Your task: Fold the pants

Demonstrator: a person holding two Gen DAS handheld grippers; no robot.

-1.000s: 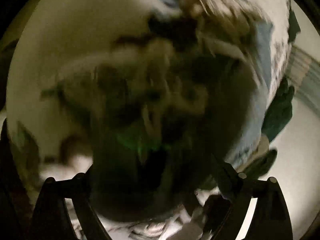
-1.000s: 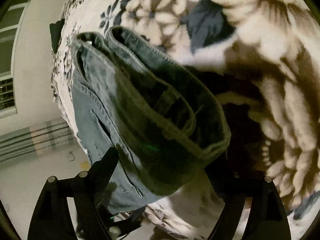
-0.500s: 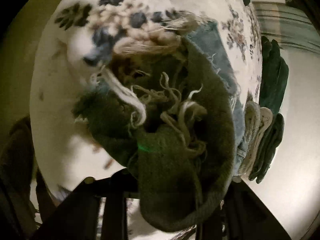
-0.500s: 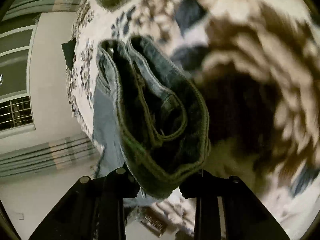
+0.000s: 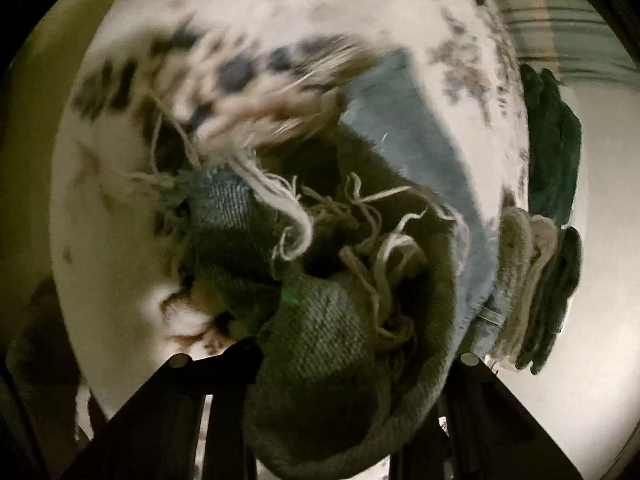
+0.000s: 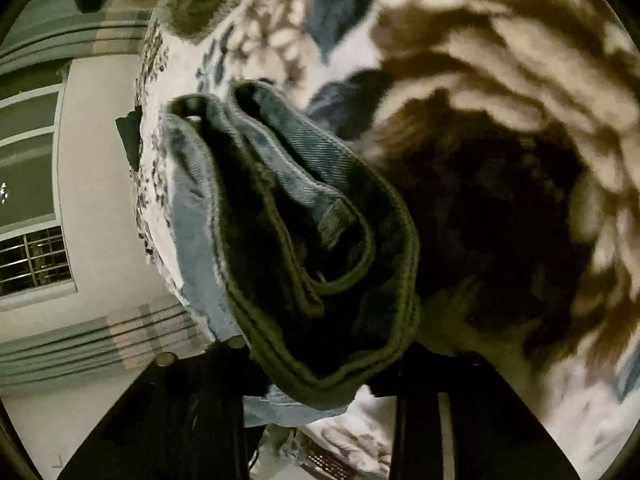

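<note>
The pants are light blue jeans lying on a white floral blanket [image 5: 100, 200]. My left gripper [image 5: 336, 412] is shut on the frayed hem of the jeans [image 5: 332, 328], with loose white threads hanging from it, and lifts it off the blanket. The rest of the leg [image 5: 412, 148] runs away across the bed. My right gripper [image 6: 320, 392] is shut on the waistband of the jeans [image 6: 320, 248], bunched in thick folds and raised above the blanket [image 6: 500, 80].
A stack of folded clothes [image 5: 536, 280], dark green and cream, lies at the bed's right edge in the left wrist view. A window [image 6: 28, 208] and striped curtain [image 6: 100, 344] show left in the right wrist view.
Both grippers closed on the jeans about half a second ago and have lifted the hem and the waistband a little; the blanket below has shifted in view.
</note>
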